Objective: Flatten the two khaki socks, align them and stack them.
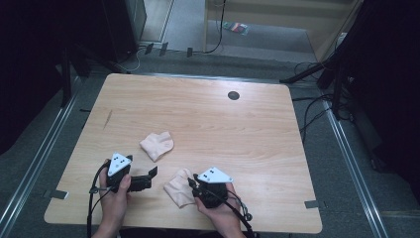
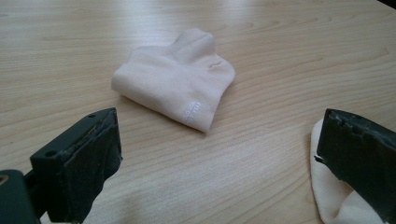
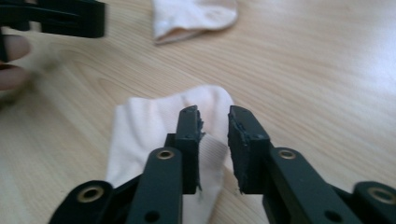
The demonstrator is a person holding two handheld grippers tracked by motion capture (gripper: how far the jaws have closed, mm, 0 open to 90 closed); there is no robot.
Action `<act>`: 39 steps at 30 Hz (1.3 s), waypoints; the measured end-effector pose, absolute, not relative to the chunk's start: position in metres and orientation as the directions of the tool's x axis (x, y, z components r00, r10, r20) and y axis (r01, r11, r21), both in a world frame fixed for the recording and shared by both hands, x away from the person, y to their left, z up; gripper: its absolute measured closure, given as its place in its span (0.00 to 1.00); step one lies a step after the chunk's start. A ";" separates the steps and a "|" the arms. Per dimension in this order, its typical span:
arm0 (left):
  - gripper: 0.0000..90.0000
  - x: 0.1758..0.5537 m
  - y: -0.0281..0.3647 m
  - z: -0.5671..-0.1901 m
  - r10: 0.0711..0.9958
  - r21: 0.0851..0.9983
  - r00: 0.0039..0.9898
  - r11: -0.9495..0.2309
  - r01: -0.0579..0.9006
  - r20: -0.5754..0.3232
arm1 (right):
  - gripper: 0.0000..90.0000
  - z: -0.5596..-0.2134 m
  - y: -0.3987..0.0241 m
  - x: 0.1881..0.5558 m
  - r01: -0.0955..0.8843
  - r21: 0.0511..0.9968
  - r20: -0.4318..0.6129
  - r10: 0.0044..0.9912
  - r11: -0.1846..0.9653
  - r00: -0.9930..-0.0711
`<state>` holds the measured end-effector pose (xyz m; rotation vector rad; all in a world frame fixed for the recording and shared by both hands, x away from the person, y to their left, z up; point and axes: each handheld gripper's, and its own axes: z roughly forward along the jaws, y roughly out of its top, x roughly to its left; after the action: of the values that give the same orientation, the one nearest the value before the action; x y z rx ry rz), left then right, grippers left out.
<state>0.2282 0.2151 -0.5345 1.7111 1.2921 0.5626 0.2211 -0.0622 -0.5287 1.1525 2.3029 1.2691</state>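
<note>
On a pale wooden tabletop (image 1: 208, 114), two cream socks lie toward the near edge: one folded sock (image 1: 157, 145) left of centre, the near sock (image 1: 180, 187) closer to the person. The left gripper (image 1: 151, 173), jaws spread wide and empty, points right toward the near sock. The right gripper (image 3: 214, 135), nearer, hangs over that sock's end, jaws narrowly parted, not pinching.

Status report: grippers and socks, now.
Left hand-held gripper open, empty. Right hand-held gripper narrowly open over near sock. Far sock folded, untouched. Nothing in the way.
</note>
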 end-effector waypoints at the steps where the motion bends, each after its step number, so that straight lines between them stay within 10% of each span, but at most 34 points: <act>1: 0.00 0.228 0.215 -0.535 0.922 0.852 0.356 -0.060 0.520 -0.152 | 0.77 -0.532 -0.066 0.225 0.561 0.781 0.185 0.754 0.276 -0.630; 8: 0.00 0.228 0.212 -0.537 0.919 0.848 0.366 -0.073 0.525 -0.147 | 0.72 -0.540 -0.070 0.229 0.632 0.727 0.270 0.735 0.268 -0.622; 20: 0.00 0.228 0.209 -0.539 0.917 0.844 0.370 -0.077 0.531 -0.149 | 0.92 -0.526 -0.071 0.214 0.561 0.782 0.271 0.663 0.271 -0.698; 33: 0.00 0.229 0.211 -0.539 0.915 0.843 0.370 -0.070 0.533 -0.158 | 0.66 -0.535 -0.053 0.222 0.558 0.749 0.224 0.656 0.357 -0.720; 39: 0.00 0.228 0.208 -0.540 0.909 0.839 0.385 -0.079 0.539 -0.162 | 0.81 -0.540 -0.051 0.235 0.614 0.704 0.268 0.667 0.356 -0.695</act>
<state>0.2284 0.2082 -0.5398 1.7465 1.2741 0.5176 0.2351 -0.0512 -0.5402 1.1984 2.5333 1.2705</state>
